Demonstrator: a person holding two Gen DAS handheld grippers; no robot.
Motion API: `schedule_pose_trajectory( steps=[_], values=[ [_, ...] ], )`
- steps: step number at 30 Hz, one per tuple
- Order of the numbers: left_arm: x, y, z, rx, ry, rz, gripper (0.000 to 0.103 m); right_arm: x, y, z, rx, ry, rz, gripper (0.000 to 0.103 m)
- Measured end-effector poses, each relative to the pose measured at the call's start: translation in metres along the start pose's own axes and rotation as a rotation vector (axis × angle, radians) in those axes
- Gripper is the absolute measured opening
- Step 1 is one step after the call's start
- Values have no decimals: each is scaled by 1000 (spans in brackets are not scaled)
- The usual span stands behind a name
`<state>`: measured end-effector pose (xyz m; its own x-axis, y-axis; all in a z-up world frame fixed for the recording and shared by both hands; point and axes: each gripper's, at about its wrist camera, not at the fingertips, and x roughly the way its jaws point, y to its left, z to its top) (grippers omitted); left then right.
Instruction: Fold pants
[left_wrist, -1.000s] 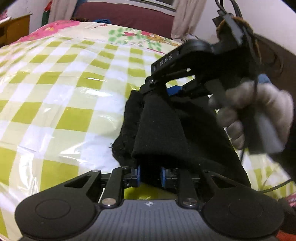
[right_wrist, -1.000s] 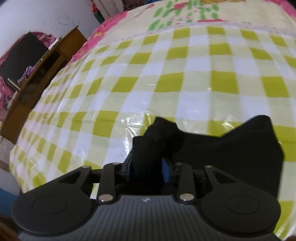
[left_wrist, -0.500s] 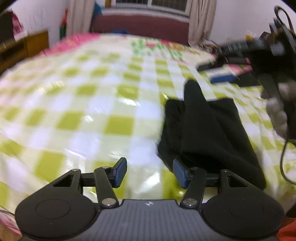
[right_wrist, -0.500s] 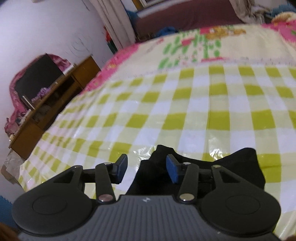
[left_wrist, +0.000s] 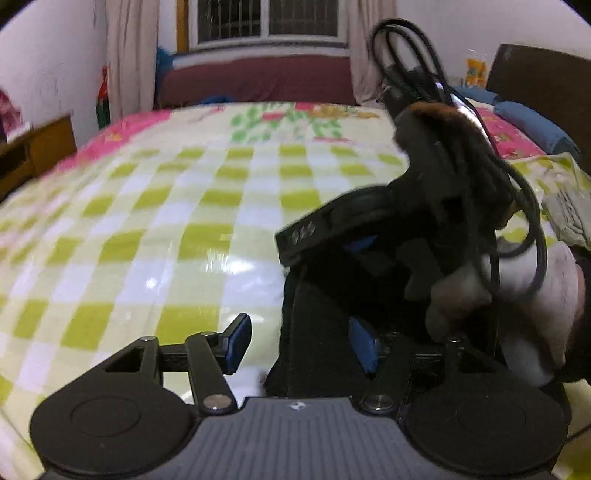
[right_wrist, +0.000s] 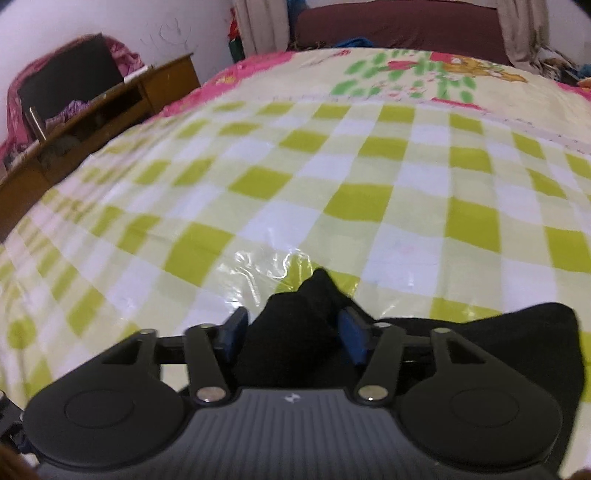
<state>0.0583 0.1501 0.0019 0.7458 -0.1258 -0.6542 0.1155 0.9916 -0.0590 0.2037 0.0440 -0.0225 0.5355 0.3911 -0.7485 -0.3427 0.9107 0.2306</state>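
Observation:
The black pants (right_wrist: 480, 332) lie folded on the green-and-white checked plastic sheet (right_wrist: 369, 166) covering the bed. My right gripper (right_wrist: 293, 336) is opening, and a raised bunch of the black cloth (right_wrist: 299, 317) stands loose between its blue pads. My left gripper (left_wrist: 300, 345) is also opening; the pants' left edge (left_wrist: 314, 332) lies between its pads, close to the right one, with bare sheet by the left one. In the left wrist view, a gloved hand (left_wrist: 517, 314) holds the right gripper's black body (left_wrist: 351, 221) over the pants, hiding most of them.
A wooden cabinet (right_wrist: 92, 110) with clutter stands off the bed's left side. A maroon bench (left_wrist: 258, 81) sits under the window beyond the far edge. A blue pillow (left_wrist: 532, 125) lies at the far right. Black cables (left_wrist: 517, 221) hang from the right gripper.
Both grippers held black cloth a second ago; both jaws have since spread and the cloth has dropped. The right gripper swung up out of the way, then came back down over the pants.

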Motion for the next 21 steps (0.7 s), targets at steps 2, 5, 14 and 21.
schedule_pose_trajectory(
  steps=[2, 5, 14, 21],
  values=[
    [-3, 11, -1, -54, 10, -28, 82, -5, -6, 4, 44, -8, 24, 64],
    [-12, 15, -3, -79, 4, -26, 83, -48, -19, 8, 123, -105, 99, 61],
    [-24, -6, 8, -13, -71, 51, 82, -135, -74, -44, 155, -260, -63, 63],
    [12, -13, 14, 33, 2, 96, 85, -82, -123, -46, 319, -134, -95, 63]
  ],
)
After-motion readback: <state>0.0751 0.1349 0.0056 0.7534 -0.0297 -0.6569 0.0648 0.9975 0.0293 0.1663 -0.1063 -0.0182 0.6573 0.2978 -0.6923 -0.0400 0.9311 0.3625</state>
